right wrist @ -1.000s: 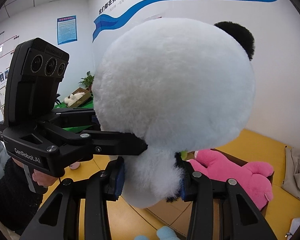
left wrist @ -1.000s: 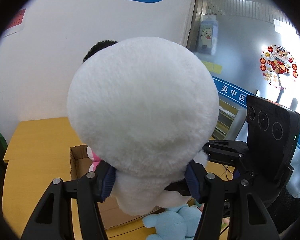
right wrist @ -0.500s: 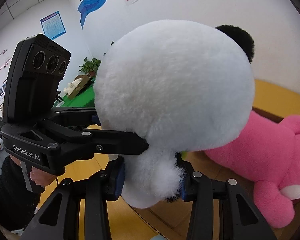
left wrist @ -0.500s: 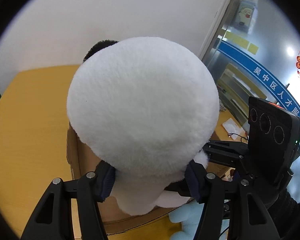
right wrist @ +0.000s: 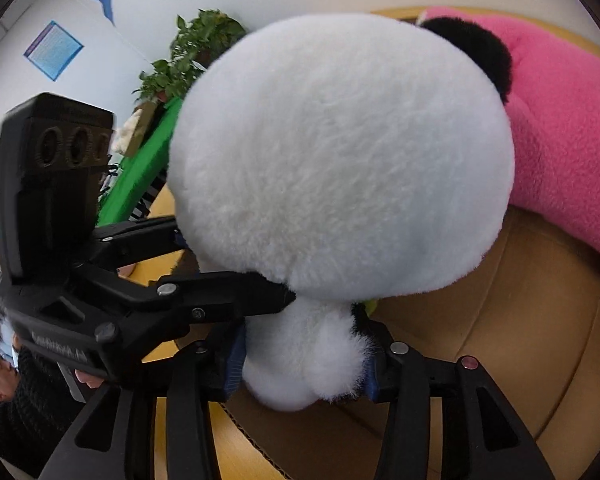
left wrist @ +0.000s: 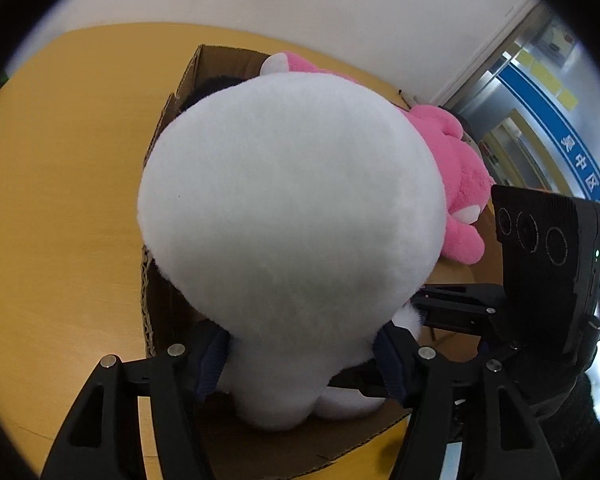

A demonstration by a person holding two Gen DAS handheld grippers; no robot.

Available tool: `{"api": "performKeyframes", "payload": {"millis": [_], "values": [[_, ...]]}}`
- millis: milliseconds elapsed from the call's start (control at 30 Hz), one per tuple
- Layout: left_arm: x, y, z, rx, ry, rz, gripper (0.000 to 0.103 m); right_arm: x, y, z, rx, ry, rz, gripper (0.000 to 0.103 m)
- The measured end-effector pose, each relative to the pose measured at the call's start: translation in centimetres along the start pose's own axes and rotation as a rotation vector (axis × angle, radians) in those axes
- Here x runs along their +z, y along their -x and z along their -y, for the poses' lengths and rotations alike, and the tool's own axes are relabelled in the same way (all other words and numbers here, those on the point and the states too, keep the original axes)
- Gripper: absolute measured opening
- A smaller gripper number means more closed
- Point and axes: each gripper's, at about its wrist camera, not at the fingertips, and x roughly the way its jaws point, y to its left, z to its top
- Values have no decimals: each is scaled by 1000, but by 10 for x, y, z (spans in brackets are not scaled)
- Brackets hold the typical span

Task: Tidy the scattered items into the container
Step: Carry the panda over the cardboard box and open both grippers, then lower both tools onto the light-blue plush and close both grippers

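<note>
On the yellow tabletop (left wrist: 60, 184) we see the cardboard box (left wrist: 220, 64), a pink plush (left wrist: 460, 168) lying inside toward two o'clock. We hold the panda plush (left wrist: 292, 208) over the box; the left gripper (left wrist: 300, 364) and right gripper (right wrist: 302, 364) have fingers easing apart, pads still against its white lower body.
</note>
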Motion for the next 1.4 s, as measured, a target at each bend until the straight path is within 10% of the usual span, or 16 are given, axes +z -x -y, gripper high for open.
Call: {"api": "performKeyframes", "payload": {"millis": [200, 367, 700, 1400], "values": [[-7, 9, 2, 32, 9, 22, 73, -11, 6, -11, -24, 14, 27, 75], [-19, 57, 10, 96, 42, 193, 72, -26, 48, -34, -73, 67, 165, 95], [-80, 104, 74, 144, -15, 330, 71, -90, 179, -78, -181, 86, 484, 103], [-134, -12, 140, -104, -90, 28, 72, -181, 132, -29, -510, 137, 190, 103]]}}
